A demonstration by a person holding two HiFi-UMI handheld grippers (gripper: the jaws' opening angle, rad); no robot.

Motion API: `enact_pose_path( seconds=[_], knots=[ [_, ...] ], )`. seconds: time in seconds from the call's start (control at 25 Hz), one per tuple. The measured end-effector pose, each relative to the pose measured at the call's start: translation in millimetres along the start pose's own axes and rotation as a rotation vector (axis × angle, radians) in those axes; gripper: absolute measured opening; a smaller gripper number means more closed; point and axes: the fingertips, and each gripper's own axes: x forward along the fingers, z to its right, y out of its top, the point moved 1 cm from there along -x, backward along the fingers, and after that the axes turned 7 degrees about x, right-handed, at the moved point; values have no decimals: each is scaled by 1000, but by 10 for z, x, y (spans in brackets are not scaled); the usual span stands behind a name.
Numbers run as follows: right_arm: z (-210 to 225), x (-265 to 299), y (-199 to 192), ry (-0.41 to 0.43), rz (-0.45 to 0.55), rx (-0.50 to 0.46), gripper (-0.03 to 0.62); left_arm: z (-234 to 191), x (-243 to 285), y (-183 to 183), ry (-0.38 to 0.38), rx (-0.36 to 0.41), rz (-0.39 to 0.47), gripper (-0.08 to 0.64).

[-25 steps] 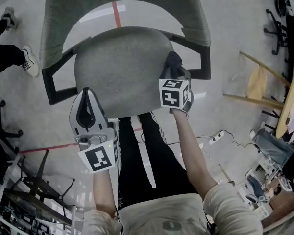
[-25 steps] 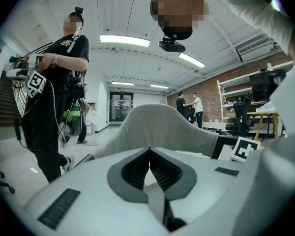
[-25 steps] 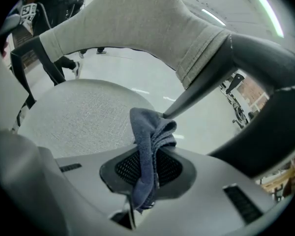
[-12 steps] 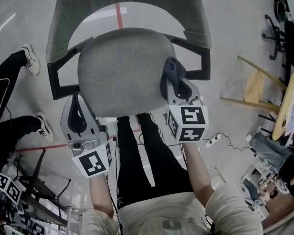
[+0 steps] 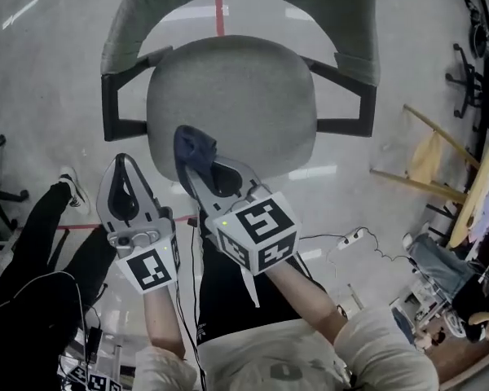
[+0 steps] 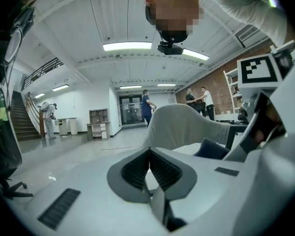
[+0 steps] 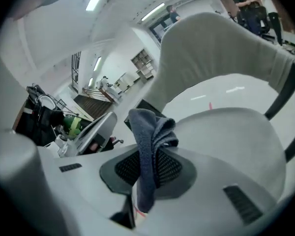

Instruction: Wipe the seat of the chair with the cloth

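A grey upholstered chair with black arms stands in front of me; its round seat [image 5: 244, 88] fills the upper middle of the head view and shows as the pale seat [image 7: 236, 136] in the right gripper view. My right gripper [image 5: 197, 155] is shut on a dark blue cloth [image 5: 192, 145], which touches the seat's front left edge. The cloth [image 7: 150, 146] hangs bunched between the closed jaws. My left gripper [image 5: 124, 187] is shut with nothing in it, held off the seat's front left corner. From the left gripper view, its tips [image 6: 149, 156] meet, and the cloth [image 6: 212, 149] shows at right.
The curved backrest [image 5: 253, 6] rises behind the seat, with black arms [image 5: 118, 108] on both sides. A person in black trousers [image 5: 33, 243] stands at the lower left. A yellow wooden stool [image 5: 428, 157] and cluttered gear lie at the right. My own legs are below the seat.
My right gripper has swept the cloth from the seat's right edge across to its front left edge. The left gripper stayed near the front left corner. The bystander moved lower left.
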Motion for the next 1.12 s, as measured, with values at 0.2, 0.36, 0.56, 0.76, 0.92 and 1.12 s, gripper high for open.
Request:
enact_pose_path(
  seconds=[0.2,0.36,0.56,0.76,0.92,1.12],
  knots=[
    [-141,645,-496,78,-145,70,57,-205,-132,-141,54,-11,-15,15],
    [-67,1098,-924,64,-270,143,57,-326,-257,-225,91,-19,-32,15],
    [20,1488,-1296,16,-359,103,57,-408,-336,-356,130,-39,-60,15],
    [56,1621,-1370,-18,-369,66,57,-404,-330,-374,120,-39,-65,15],
    [92,1621,-1385,-26,-369,43,57,-412,-286,-369,111,-49,-66,15],
    [222,1517,-1341,-47,-352,52,57,-357,-158,-265,80,-37,-39,15]
  ],
)
